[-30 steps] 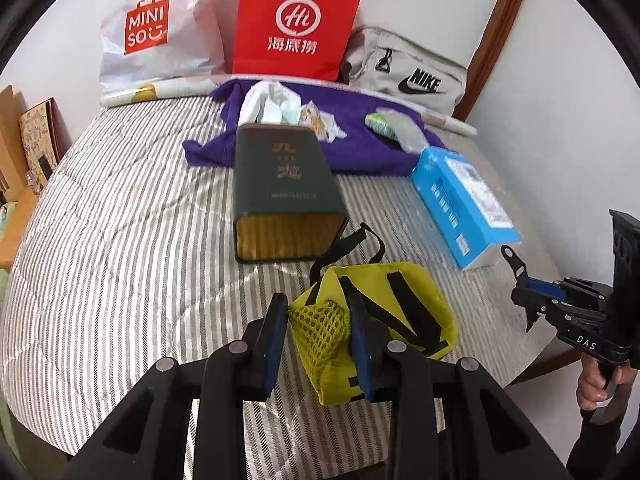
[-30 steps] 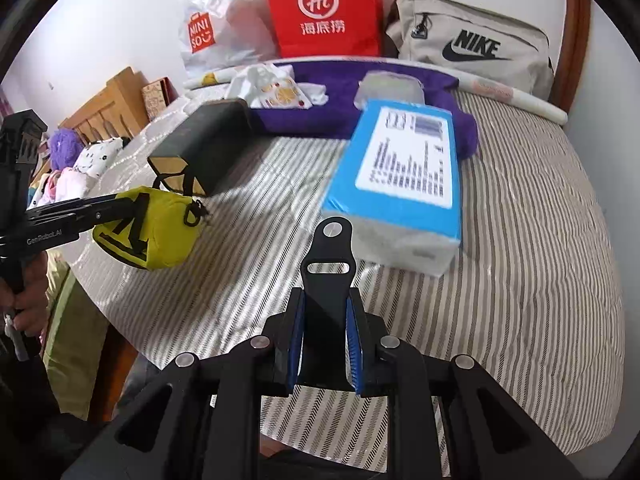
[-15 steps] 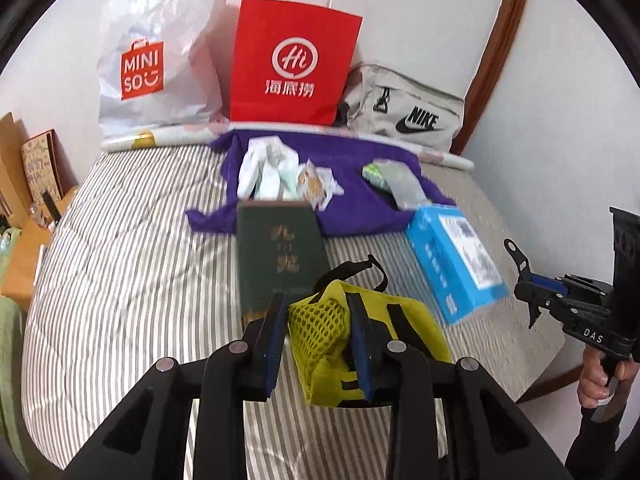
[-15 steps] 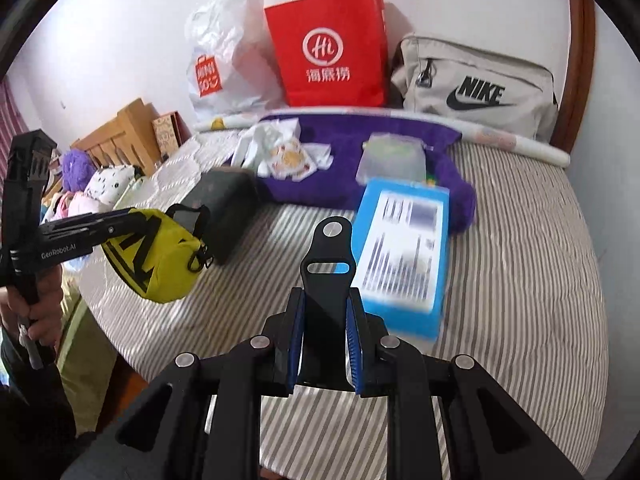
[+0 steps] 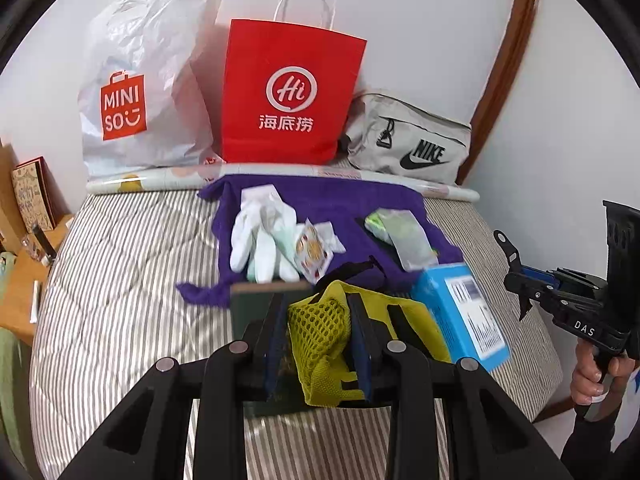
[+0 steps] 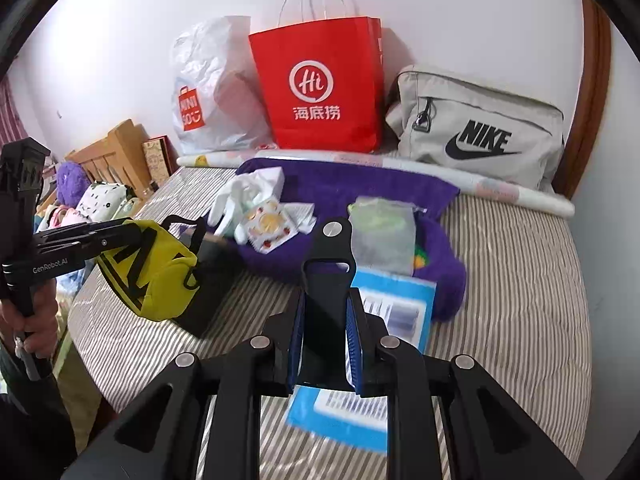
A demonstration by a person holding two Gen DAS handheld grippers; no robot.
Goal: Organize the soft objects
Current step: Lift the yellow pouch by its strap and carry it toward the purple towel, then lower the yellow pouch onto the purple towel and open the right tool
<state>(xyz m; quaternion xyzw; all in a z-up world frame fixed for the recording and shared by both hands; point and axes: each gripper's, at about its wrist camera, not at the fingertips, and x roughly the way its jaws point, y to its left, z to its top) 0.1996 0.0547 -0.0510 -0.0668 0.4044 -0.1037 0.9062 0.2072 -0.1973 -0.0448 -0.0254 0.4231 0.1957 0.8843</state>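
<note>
My left gripper (image 5: 316, 312) is shut on a yellow mesh pouch (image 5: 320, 336) with black straps, held in the air above the striped bed (image 5: 120, 280). In the right wrist view the same pouch (image 6: 160, 276) hangs from the left gripper (image 6: 124, 236) at the left, in front of a dark box. My right gripper (image 6: 326, 316) is shut on a flat black strap piece (image 6: 328, 260) with a slot and a rivet, which sticks up past the fingertips. The left wrist view has the right gripper (image 5: 520, 280) at the right edge, held by a hand.
On the bed lie a purple cloth (image 5: 320, 196) with white gloves (image 5: 260, 236), a snack packet (image 5: 312, 248) and a clear pouch (image 5: 404, 236), a blue box (image 5: 468, 312) and a dark green box (image 5: 252, 304). At the wall stand a red paper bag (image 5: 292, 92), a white plastic bag (image 5: 140, 80) and a grey Nike bag (image 5: 408, 140).
Both grippers have risen and drawn back from the bed, each still holding its object. The boxes and cloth now sit lower and smaller in both views, and more of the wall shows.
</note>
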